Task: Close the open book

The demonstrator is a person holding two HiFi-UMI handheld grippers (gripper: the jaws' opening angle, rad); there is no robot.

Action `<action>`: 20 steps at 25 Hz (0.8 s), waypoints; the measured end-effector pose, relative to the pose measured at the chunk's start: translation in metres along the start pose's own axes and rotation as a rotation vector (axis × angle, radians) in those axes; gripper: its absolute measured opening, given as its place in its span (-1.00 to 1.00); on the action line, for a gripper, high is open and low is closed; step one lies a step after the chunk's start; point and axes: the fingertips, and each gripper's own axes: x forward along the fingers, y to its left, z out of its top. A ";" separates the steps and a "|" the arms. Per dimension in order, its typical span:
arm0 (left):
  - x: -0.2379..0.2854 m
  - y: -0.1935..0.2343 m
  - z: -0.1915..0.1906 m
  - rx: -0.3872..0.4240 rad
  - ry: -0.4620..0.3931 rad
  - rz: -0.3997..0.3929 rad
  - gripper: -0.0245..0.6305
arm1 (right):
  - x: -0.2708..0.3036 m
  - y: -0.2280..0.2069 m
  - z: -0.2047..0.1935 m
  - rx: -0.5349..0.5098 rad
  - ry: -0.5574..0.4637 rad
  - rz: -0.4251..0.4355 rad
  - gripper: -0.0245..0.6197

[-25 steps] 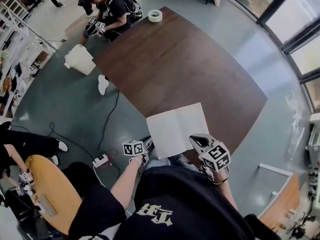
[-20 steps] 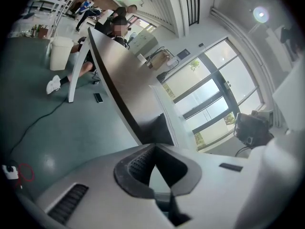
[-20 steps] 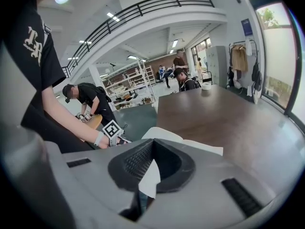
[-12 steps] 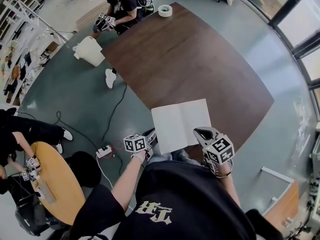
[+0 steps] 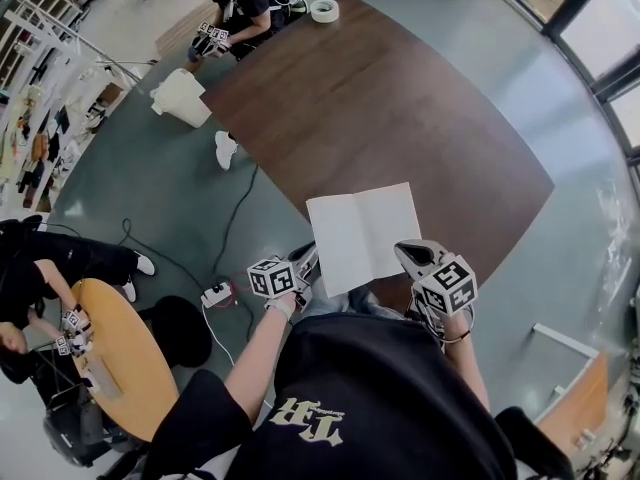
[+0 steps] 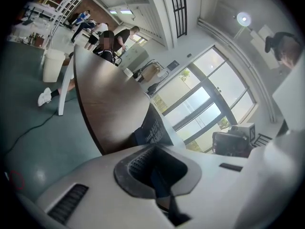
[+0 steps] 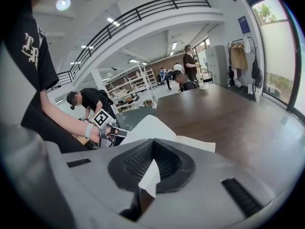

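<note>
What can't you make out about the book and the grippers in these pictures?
- Print on the book's dark cover: left gripper view, too small and tilted to read.
- Book's near right corner: head view, hidden behind the right gripper.
- Whether the pages carry any print: head view, too small; they look plain white.

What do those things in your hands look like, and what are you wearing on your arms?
The left hand-held gripper and right hand-held gripper are pale grey plastic with dark ribbed pads at the jaws. Each carries a white cube with black square markers. The black T-shirt has short sleeves and white lettering; a white band circles the left wrist.
</note>
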 end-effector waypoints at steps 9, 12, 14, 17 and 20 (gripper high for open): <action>0.019 -0.046 -0.005 0.049 0.024 -0.056 -0.91 | -0.023 -0.015 -0.010 0.038 -0.047 -0.027 -0.96; 0.023 -0.059 -0.002 0.070 0.036 -0.067 -0.91 | -0.033 -0.020 -0.011 0.050 -0.067 -0.043 -0.96; 0.028 -0.067 0.000 0.083 0.042 -0.074 -0.91 | -0.040 -0.025 -0.012 0.058 -0.077 -0.054 -0.96; 0.040 -0.077 -0.003 0.094 0.054 -0.086 -0.91 | -0.051 -0.037 -0.019 0.072 -0.085 -0.075 -0.96; 0.048 -0.083 -0.008 0.102 0.073 -0.098 -0.91 | -0.059 -0.043 -0.027 0.093 -0.100 -0.098 -0.96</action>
